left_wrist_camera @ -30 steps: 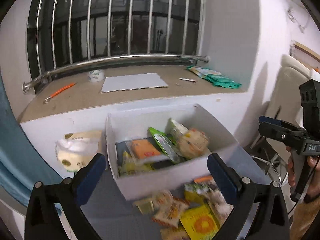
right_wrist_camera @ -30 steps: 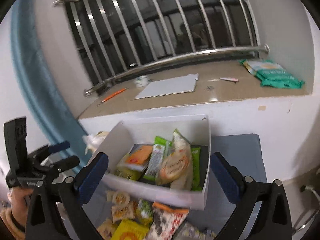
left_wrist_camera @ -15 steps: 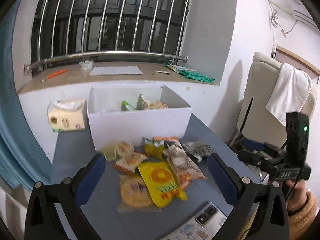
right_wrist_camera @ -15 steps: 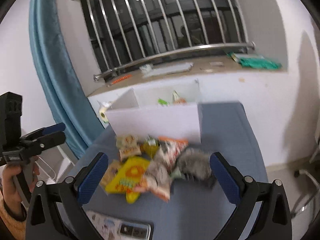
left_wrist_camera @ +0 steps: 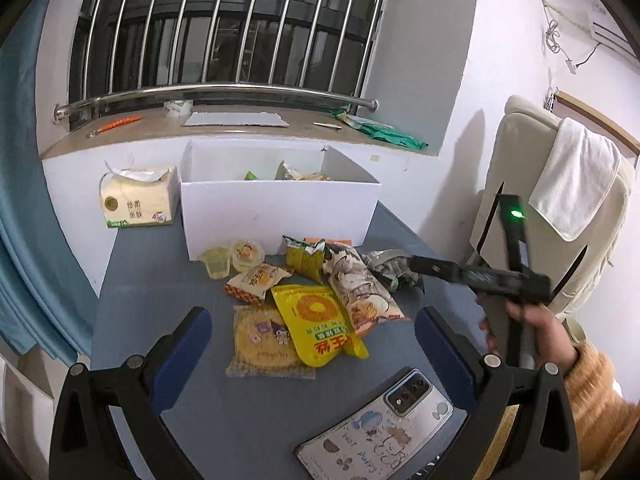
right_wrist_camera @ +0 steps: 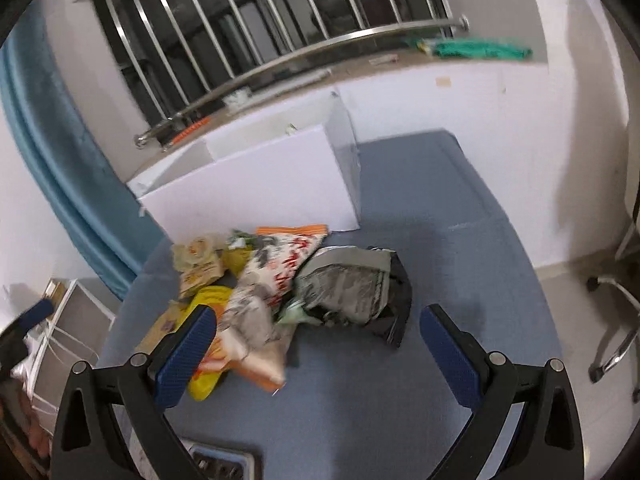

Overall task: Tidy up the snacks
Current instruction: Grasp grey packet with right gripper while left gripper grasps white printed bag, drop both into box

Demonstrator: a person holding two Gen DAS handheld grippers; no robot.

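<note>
Hovering wide open and empty, the left gripper (left_wrist_camera: 312, 330) and right gripper (right_wrist_camera: 318, 326) hang above the snack packets (left_wrist_camera: 320, 300), piled on the table (left_wrist_camera: 248, 420) before the white box (left_wrist_camera: 276, 216).

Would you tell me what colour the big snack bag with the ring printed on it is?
Yellow bag with an orange ring; clearest in the left wrist view.

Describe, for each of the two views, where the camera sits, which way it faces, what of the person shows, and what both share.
Left wrist: on the left hand-held gripper, open, facing the white box and window; the right hand shows.
Right wrist: on the right hand-held gripper, open, tilted down over the silver packet; no hand clearly shows.
Shared: white box, yellow packet, blue table.
</note>
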